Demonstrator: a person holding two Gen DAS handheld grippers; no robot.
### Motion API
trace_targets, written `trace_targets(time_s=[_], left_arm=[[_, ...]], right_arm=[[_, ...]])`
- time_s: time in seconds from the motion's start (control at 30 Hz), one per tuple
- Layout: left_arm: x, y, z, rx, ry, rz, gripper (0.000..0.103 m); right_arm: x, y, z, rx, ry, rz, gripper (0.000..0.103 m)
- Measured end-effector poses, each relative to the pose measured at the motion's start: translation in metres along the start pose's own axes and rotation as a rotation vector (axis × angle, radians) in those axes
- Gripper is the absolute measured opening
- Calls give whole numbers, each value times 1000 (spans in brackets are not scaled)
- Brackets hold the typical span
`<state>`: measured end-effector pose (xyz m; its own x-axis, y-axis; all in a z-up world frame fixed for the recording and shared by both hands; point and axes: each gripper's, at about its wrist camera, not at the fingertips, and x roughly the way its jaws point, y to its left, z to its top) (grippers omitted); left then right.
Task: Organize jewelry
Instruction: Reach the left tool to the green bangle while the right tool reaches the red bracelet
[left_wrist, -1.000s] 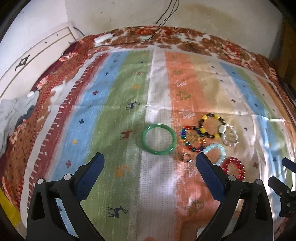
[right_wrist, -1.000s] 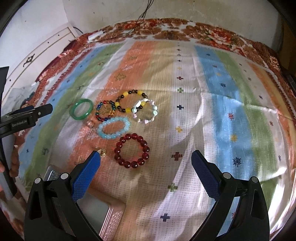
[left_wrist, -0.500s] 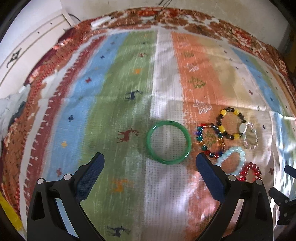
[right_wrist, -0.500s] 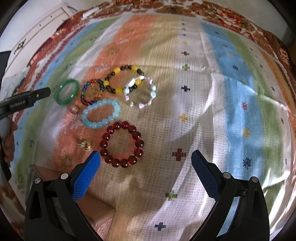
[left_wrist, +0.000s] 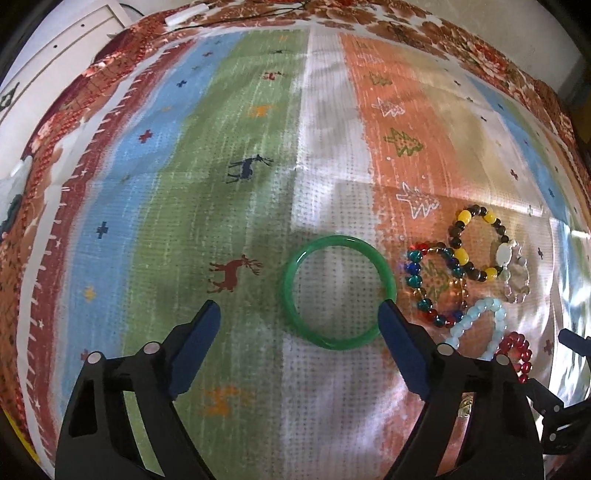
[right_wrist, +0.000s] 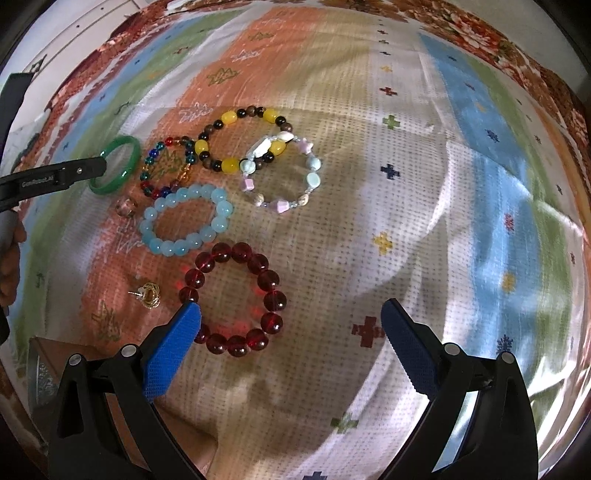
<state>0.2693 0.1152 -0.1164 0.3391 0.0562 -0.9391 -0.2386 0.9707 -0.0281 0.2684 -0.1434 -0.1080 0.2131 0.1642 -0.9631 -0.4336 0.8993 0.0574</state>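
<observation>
Lying loose on cloth: beaded bracelets, none boxed.

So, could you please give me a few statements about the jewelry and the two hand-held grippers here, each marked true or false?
1. The green bangle lies flat on the striped cloth. True.
2. The right hand-held gripper is shut on the dark red bead bracelet. False: its jaws stand open, and only its left finger overlaps the bracelet's edge in the picture.
3. The light blue bead bracelet lies between the dark red one and the multicoloured bead bracelet. True.
4. The left hand-held gripper holds the bangle off the cloth. False: the bangle rests on the cloth, with open jaws that have just been closing.
5. A small gold earring lies left of the dark red bracelet. True.
</observation>
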Motion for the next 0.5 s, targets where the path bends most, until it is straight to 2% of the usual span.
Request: trace_targets(time_s=[0.07, 0.1, 0.13, 0.2, 0.3, 0.33, 0.37, 0.4, 0.43, 0.5], left_arm=[[4, 1, 1, -1, 11, -3, 73], [7, 1, 1, -4, 20, -5, 70], [11, 2, 2, -6, 27, -2, 66], [15, 1, 2, 4, 29, 5, 63], [17, 0, 3, 28, 17, 16, 59], [17, 0, 3, 31, 14, 19, 51], [16, 0, 3, 36, 9, 32, 37], [16, 1, 3, 35, 6, 44, 30], [16, 2, 3, 32, 5, 56, 19], [17, 2, 3, 38, 12, 57, 14]], right_arm=[[4, 1, 1, -6, 6, 9, 97], [5, 2, 2, -7, 8, 13, 87], [9, 2, 3, -8, 17, 15, 84], [13, 3, 3, -8, 28, 17, 75], [17, 4, 3, -24, 25, -3, 67], [17, 4, 2, -31, 20, -7, 64], [17, 3, 3, -31, 17, -5, 57], [17, 3, 3, -31, 14, -6, 47], [17, 2, 3, -29, 12, -5, 41], [18, 1, 4, -22, 12, 18, 24]])
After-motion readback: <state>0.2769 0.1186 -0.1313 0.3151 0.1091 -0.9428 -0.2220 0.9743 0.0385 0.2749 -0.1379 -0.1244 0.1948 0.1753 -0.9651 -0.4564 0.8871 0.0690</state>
